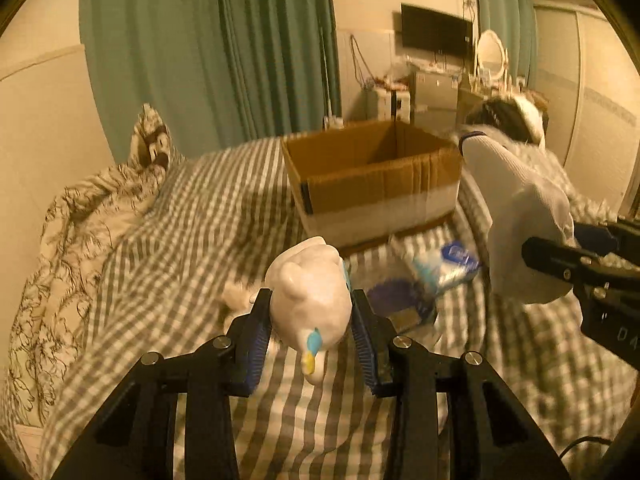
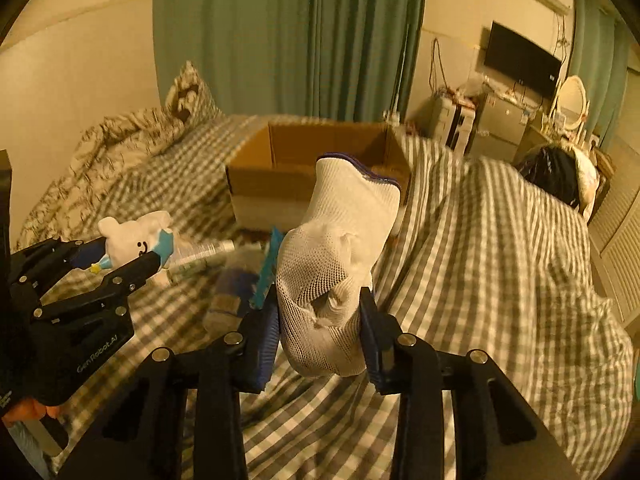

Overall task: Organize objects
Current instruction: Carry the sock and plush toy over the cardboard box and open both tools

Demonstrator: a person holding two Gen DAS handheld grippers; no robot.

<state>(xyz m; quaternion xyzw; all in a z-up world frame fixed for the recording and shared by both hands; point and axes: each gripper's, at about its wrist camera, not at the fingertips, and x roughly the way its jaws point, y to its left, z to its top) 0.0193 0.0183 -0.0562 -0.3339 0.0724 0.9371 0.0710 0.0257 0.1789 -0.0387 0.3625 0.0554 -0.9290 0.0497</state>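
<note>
My left gripper (image 1: 311,312) is shut on a white plush toy (image 1: 308,300) with a blue and yellow tag, held above the checked bedcover. The same plush toy (image 2: 136,236) shows at the left of the right wrist view, clamped in the left gripper (image 2: 132,258). My right gripper (image 2: 320,312) is shut on a white knitted glove (image 2: 336,256) with a dark blue cuff, lifted off the bed. That glove (image 1: 520,216) also hangs at the right of the left wrist view, held by the right gripper (image 1: 560,268). An open cardboard box (image 1: 372,168) (image 2: 316,160) stands on the bed beyond both.
More items lie on the bedcover between grippers and box: a blue-and-white packet (image 1: 452,264), a dark purple thing (image 1: 396,296) and a teal strip (image 2: 266,268). A crumpled floral quilt (image 1: 80,232) lies left. A person lies under the checked cover (image 2: 500,260) at right. Green curtains (image 1: 208,48) hang behind.
</note>
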